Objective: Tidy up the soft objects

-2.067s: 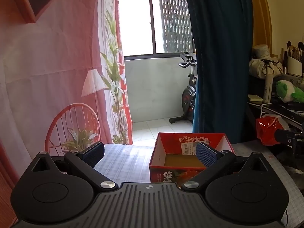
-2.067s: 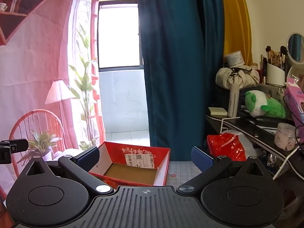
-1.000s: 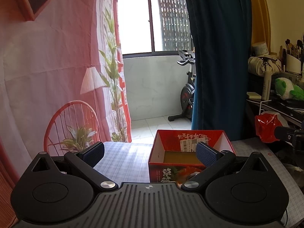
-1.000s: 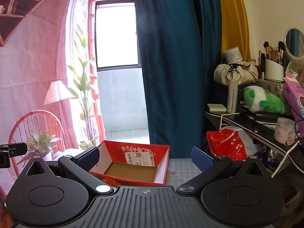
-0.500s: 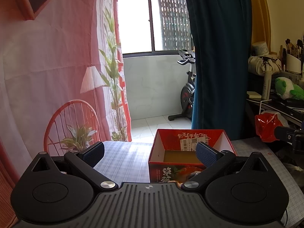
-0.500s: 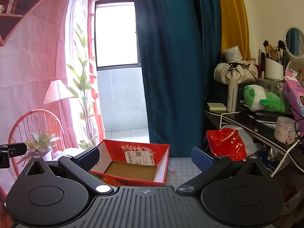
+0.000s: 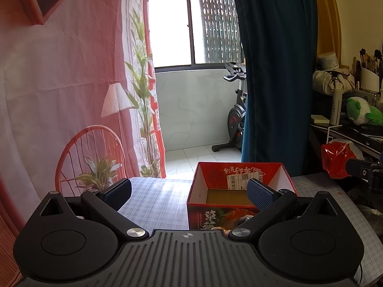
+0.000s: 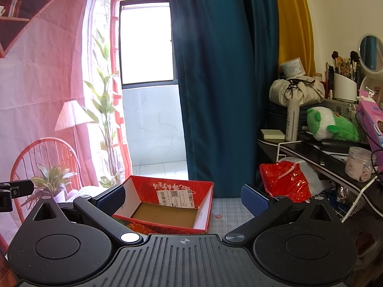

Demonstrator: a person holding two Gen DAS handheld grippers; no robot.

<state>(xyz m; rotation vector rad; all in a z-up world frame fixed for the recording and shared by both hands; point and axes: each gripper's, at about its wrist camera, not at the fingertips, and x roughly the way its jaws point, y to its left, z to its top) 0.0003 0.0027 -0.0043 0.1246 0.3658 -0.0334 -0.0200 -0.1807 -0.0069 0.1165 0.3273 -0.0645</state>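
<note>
Red cardboard box (image 7: 241,186) sits open on the checked counter (image 7: 155,203), nothing in it but the brown bottom and a shipping label on the far wall. Left hand-held gripper (image 7: 189,192) is spread wide with nothing between its blue pads, the box just behind its right pad. Right hand-held gripper (image 8: 183,199) is spread too, also not gripping anything, box ahead and a bit left. Only soft thing I can spot is a green and white plush toy (image 8: 330,124) (lying on the shelf (image 8: 318,153) far right), well apart from the box. A red plastic bag (image 8: 284,181) sits below that shelf.
</note>
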